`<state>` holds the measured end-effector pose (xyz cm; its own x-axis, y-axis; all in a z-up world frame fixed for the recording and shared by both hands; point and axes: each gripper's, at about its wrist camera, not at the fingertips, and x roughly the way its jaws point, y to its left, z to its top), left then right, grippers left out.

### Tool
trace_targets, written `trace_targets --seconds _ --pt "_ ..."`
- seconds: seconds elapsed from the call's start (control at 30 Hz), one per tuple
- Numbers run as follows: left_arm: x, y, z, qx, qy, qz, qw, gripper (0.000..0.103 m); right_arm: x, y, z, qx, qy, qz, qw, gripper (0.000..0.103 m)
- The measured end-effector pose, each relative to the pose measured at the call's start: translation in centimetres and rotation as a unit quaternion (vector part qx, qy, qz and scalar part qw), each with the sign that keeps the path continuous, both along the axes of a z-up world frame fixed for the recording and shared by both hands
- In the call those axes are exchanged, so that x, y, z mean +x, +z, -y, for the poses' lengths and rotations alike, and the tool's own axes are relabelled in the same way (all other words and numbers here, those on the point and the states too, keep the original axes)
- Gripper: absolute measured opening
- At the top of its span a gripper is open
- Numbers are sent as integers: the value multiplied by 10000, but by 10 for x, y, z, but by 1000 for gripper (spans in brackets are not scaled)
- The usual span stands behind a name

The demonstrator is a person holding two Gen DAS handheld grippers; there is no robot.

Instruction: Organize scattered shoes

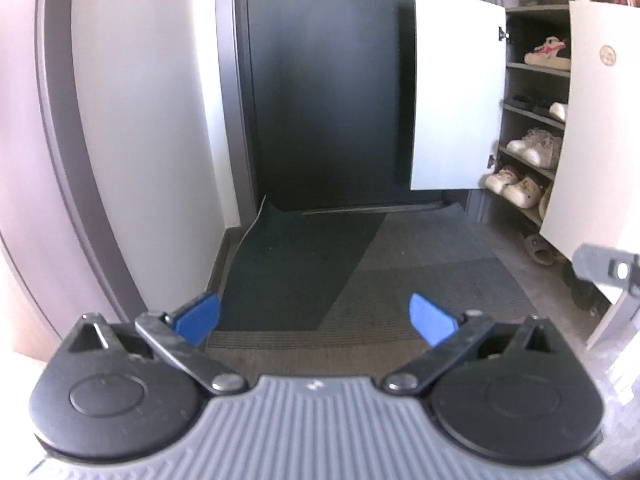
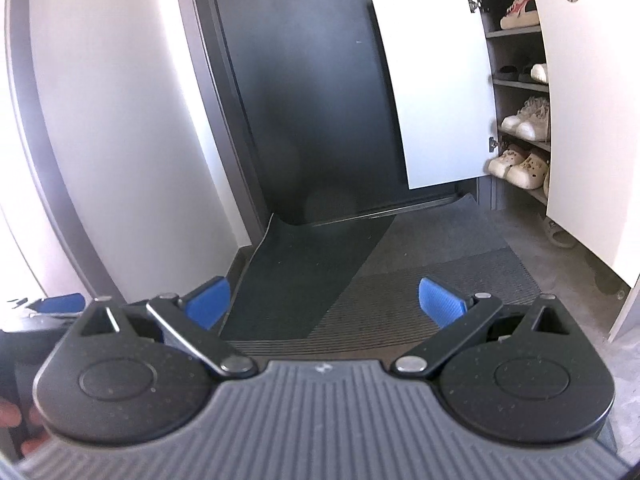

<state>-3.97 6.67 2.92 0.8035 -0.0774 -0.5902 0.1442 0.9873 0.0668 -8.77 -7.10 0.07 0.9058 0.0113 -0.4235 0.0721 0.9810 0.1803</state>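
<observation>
Blue fingers of the left gripper (image 1: pixel 314 322) and the right gripper (image 2: pixel 324 304) stand spread wide, holding nothing, above the doormat (image 1: pixel 360 272). At two o'clock the shoe cabinet (image 1: pixel 532 68) stands with its white door (image 1: pixel 456 92) swung out; pairs sit on its shelves, cream clogs (image 1: pixel 514 186) lowest. One brown sandal (image 1: pixel 540 250) lies on the floor beneath. Reaching for it risks knocking a gripper on the near door (image 1: pixel 596 128), which overhangs it closely.
</observation>
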Motion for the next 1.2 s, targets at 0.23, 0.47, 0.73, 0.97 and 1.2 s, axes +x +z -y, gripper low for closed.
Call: trace_targets --seconds 0.23,0.47,0.73,0.97,1.2 --pt "1 -10 -7 -175 131 -391 9990 103 -9 1 -4 -183 6 53 9998 103" --pt "-5 -12 -8 -175 150 -434 9988 103 -12 0 -8 -275 98 28 9996 103" --pt "-6 -13 -8 -174 179 -395 9989 103 -11 -1 -10 -203 142 17 9997 103" --pt "-8 -13 -10 -126 324 -273 9990 103 -13 -1 -12 -155 277 33 9995 103" --pt "-9 -14 -9 -93 240 -258 9993 103 -7 -4 -15 -77 347 -55 9994 103"
